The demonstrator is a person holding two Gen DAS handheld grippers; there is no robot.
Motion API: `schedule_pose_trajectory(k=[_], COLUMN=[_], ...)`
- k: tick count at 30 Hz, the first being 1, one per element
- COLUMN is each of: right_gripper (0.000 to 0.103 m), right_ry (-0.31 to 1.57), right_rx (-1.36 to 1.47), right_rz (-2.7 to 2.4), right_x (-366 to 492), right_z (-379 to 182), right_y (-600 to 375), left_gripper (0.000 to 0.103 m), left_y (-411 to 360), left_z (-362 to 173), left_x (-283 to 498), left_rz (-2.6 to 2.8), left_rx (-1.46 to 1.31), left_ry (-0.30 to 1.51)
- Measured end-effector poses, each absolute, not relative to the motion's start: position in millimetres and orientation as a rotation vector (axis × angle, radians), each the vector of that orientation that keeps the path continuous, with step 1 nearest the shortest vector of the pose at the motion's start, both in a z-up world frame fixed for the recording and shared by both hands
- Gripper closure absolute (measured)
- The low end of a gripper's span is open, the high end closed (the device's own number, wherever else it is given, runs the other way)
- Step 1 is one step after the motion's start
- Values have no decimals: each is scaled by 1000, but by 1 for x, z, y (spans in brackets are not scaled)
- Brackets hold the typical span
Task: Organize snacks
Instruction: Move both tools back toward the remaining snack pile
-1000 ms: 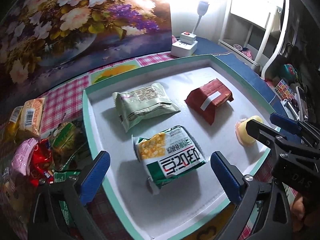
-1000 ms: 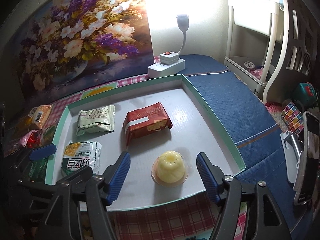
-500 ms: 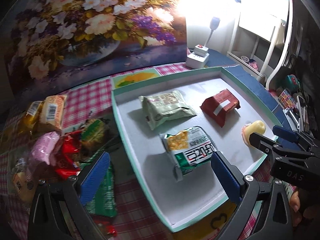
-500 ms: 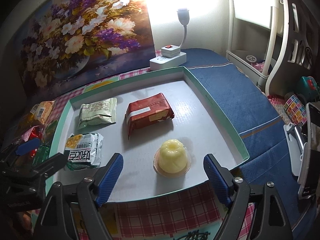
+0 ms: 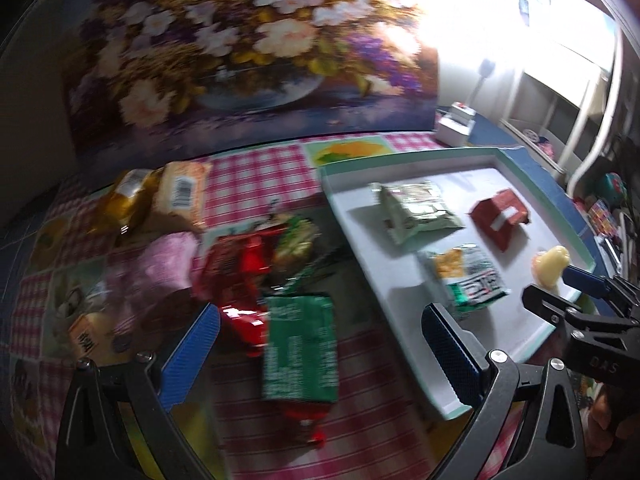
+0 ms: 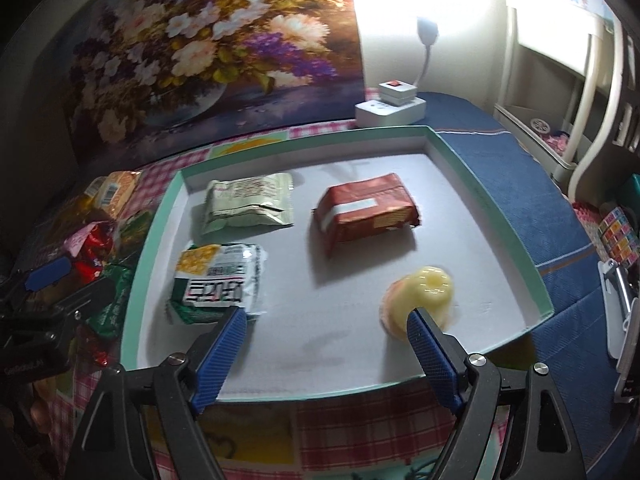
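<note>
A white tray with a teal rim holds a pale green packet, a red-brown packet, a green-and-white packet and a yellow jelly cup. My left gripper is open and empty above a pile of loose snacks left of the tray, over a dark green packet and a red packet. My right gripper is open and empty over the tray's front edge, its right finger next to the jelly cup.
More loose snacks lie on the checked cloth: a pink packet, an orange packet and a yellow one. A flower painting stands behind. A white power strip sits at the back. A blue cloth lies right of the tray.
My left gripper has swung left, off the tray and over the snack pile. My right gripper has shifted left and forward, so the jelly cup now sits by its right finger.
</note>
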State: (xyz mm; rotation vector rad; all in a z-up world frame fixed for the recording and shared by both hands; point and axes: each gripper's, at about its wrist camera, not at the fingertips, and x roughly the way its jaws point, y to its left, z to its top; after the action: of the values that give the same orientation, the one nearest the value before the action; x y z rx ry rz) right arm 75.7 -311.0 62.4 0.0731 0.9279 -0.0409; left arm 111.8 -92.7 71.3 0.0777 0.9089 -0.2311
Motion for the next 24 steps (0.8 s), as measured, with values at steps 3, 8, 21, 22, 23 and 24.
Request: schedule_pose_trajectory(k=[3, 8, 21, 22, 23, 24], right_gripper=[18, 18, 18, 18, 18, 18], right_ry=[933, 933, 936, 934, 934, 935], right_rx=[53, 0, -125, -136, -149, -159], right_rz=[-14, 54, 246, 253, 264, 271], right_x=[77, 80, 88, 88, 89, 90], right_z=[64, 68, 71, 71, 71, 70], right_y=[-298, -266, -180, -174, -167, -162], left_gripper=[2, 2, 2, 2, 2, 2], left_y=[-77, -51, 20, 24, 28, 32], left_z=[70, 70, 66, 65, 64, 63], left_x=[112, 112, 110, 109, 109, 108], left_rz=[-196, -136, 14, 21, 29, 39], left_rx=[61, 41, -54, -61, -69, -74], left_ry=[901, 897, 920, 922, 924, 927])
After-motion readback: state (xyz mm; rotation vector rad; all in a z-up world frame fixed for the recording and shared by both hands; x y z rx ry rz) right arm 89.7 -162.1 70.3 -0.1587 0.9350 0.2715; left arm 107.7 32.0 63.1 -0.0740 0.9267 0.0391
